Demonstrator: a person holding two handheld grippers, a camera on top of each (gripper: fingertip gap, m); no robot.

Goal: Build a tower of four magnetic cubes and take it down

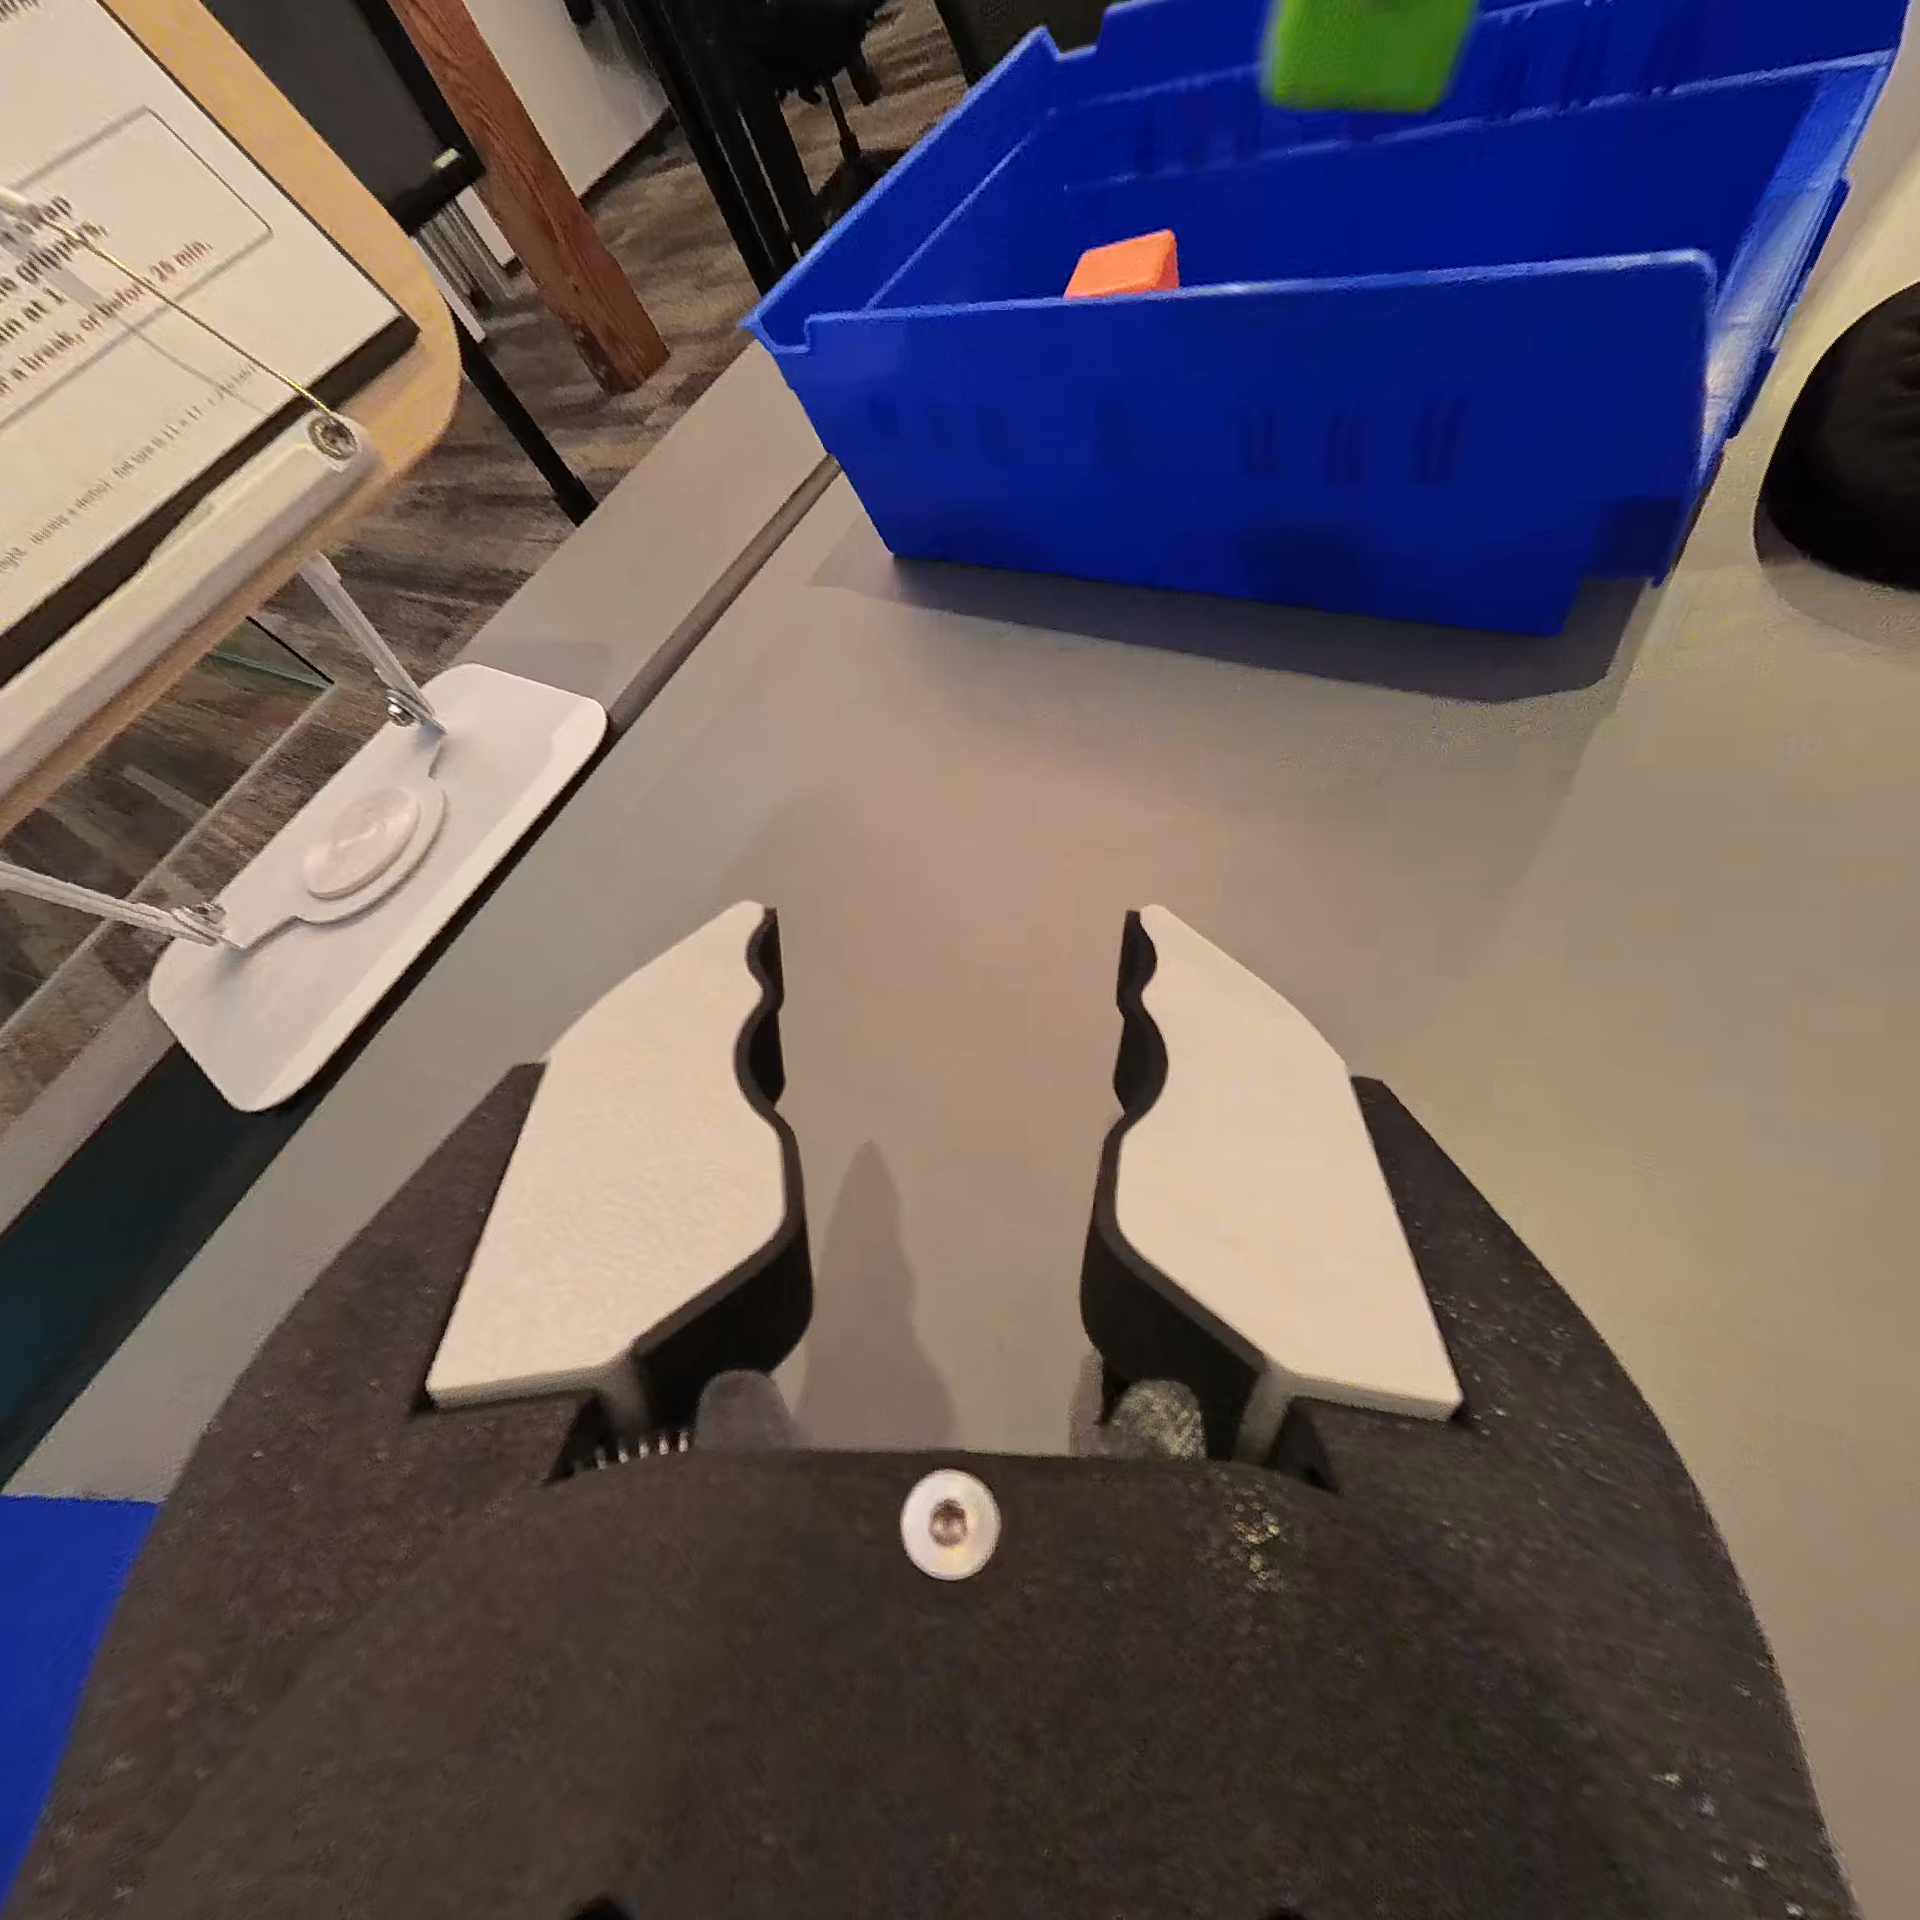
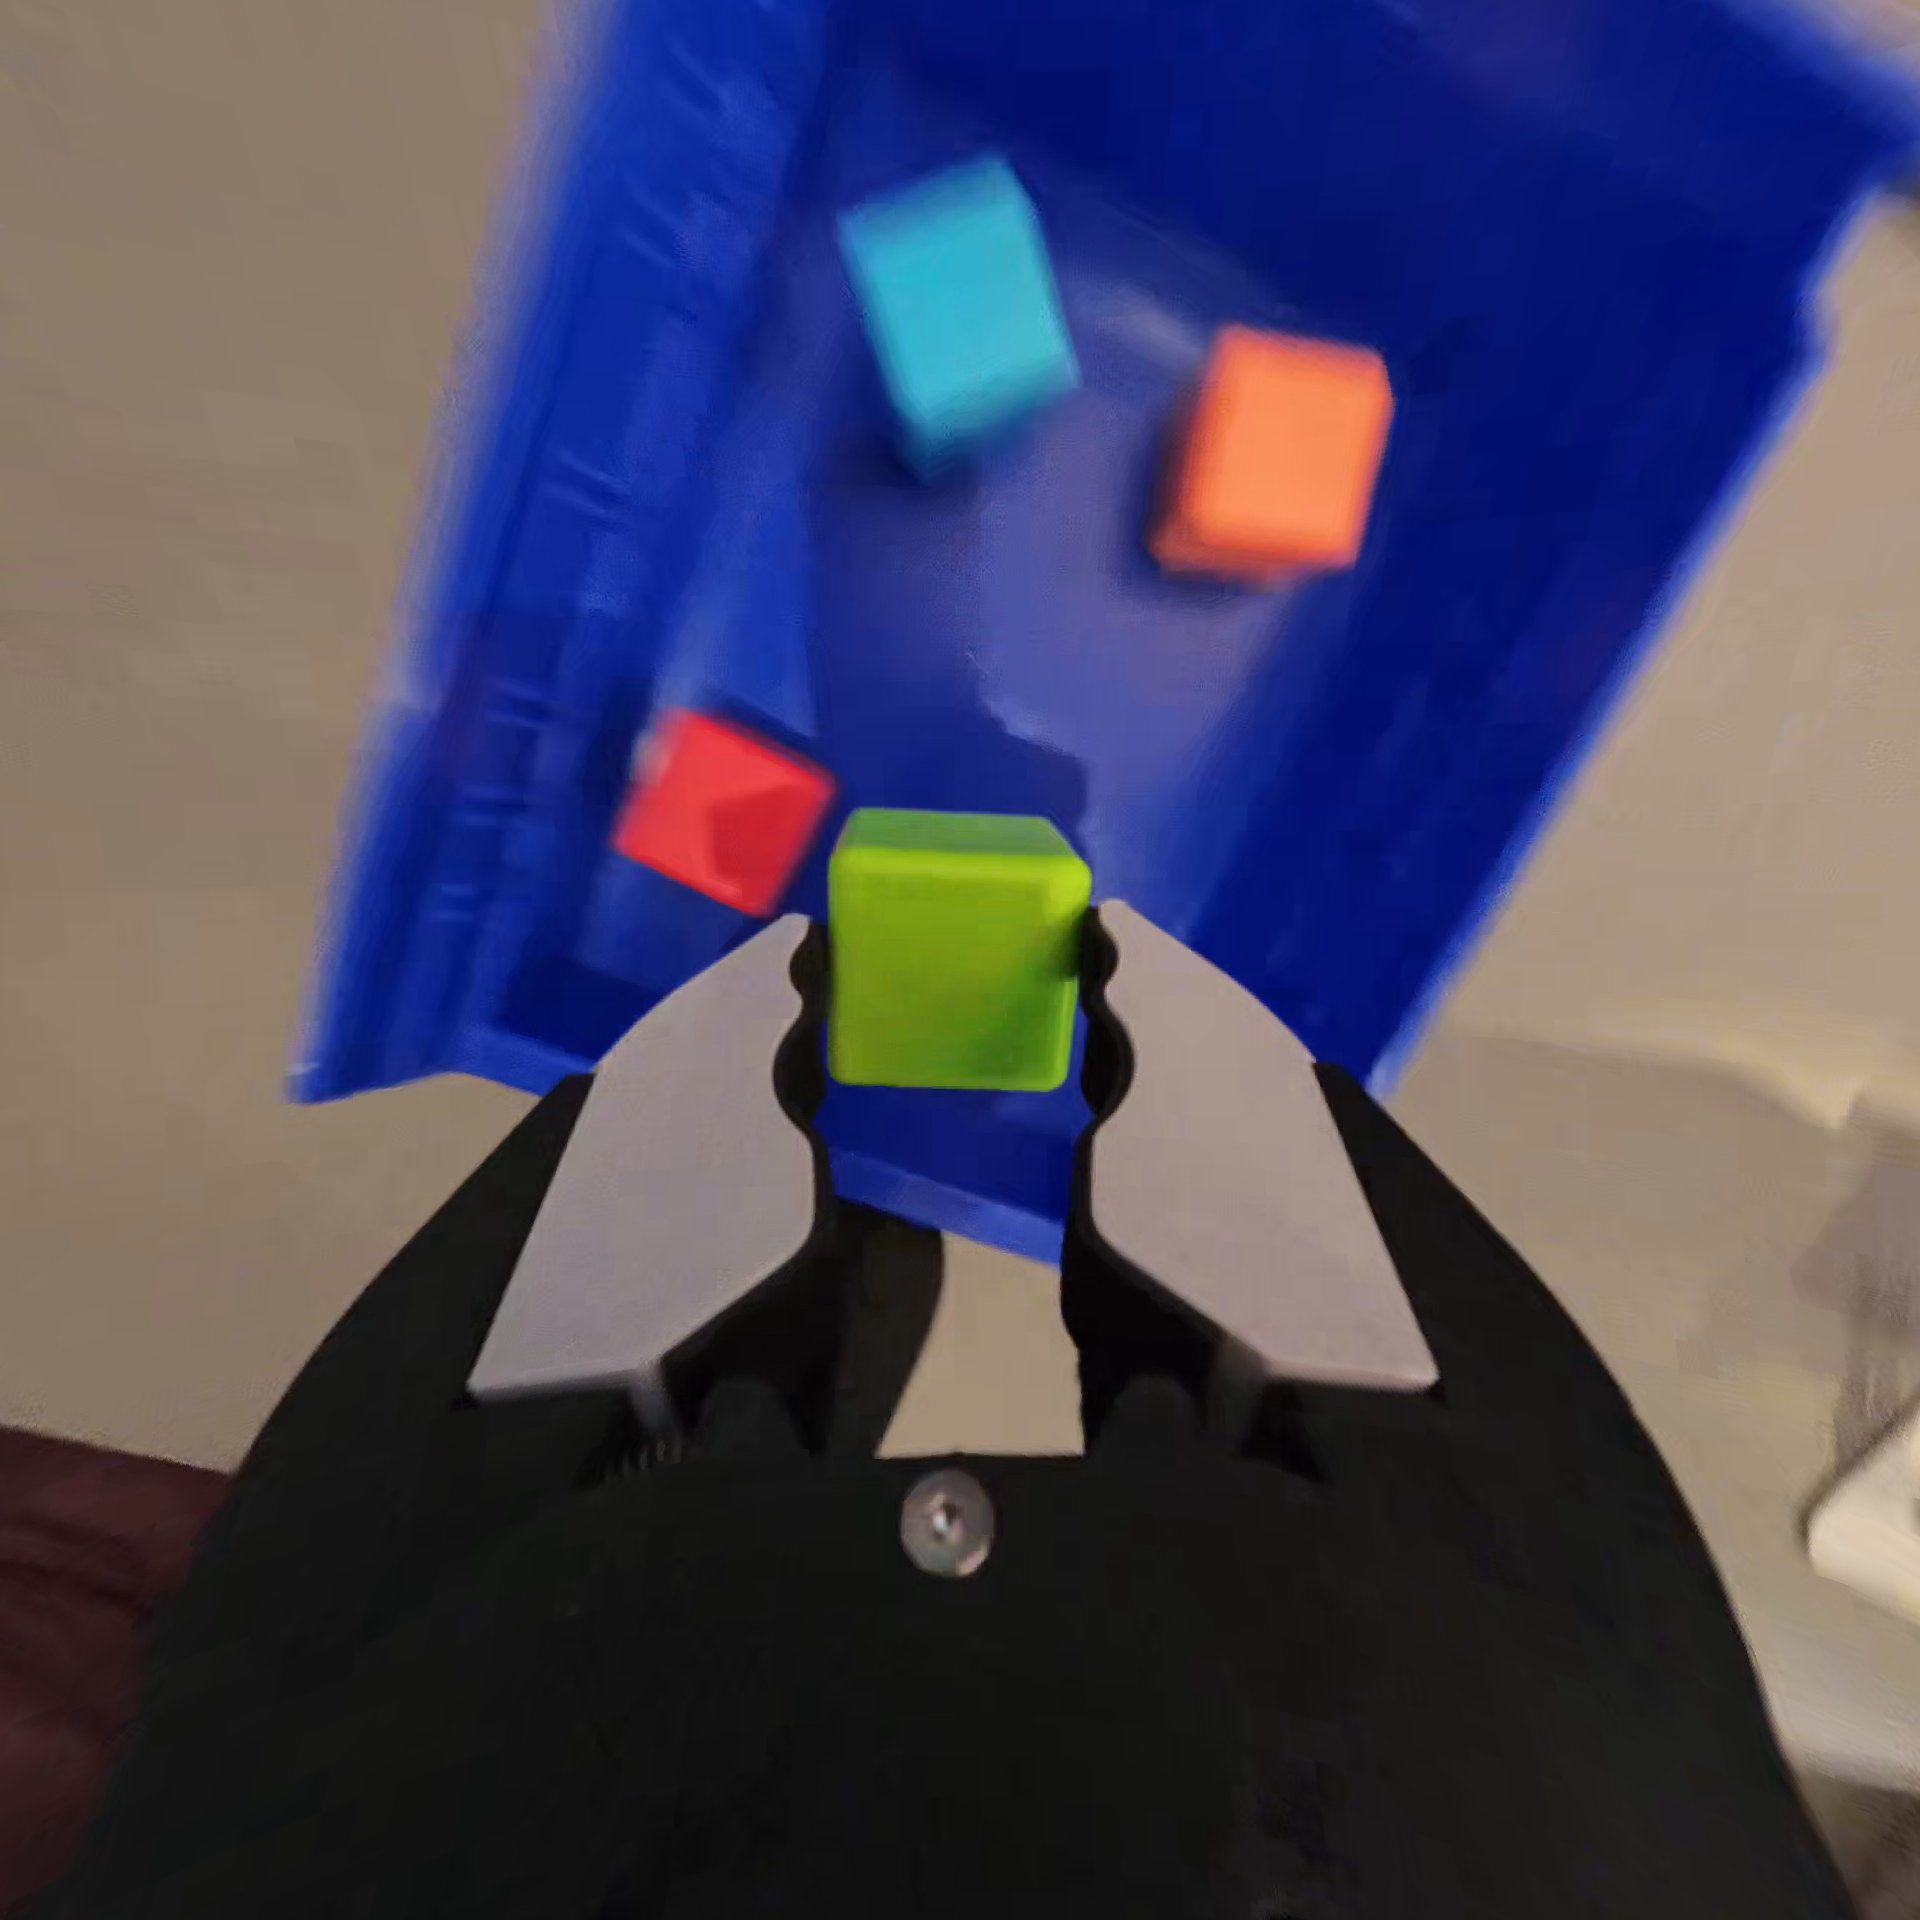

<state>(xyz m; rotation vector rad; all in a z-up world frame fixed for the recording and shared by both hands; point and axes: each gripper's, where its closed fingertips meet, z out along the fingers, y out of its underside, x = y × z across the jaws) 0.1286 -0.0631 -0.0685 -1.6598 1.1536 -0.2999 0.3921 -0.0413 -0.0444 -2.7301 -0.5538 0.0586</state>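
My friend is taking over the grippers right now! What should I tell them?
Right hand-held gripper: shut on the green cube, held above the blue bin.
Left hand-held gripper: open, empty, over the grey table.
In the bin: light blue cube, orange cube, red cube, lying apart.
Done: no tower stands.
Left: whether building or put-away is unclear from the views.

We see soft, warm, dim light; the bin (image 1: 1299, 436) casts a near shadow. The right view is motion-blurred, its cubes (image 2: 961, 312) smeared; edges bend.
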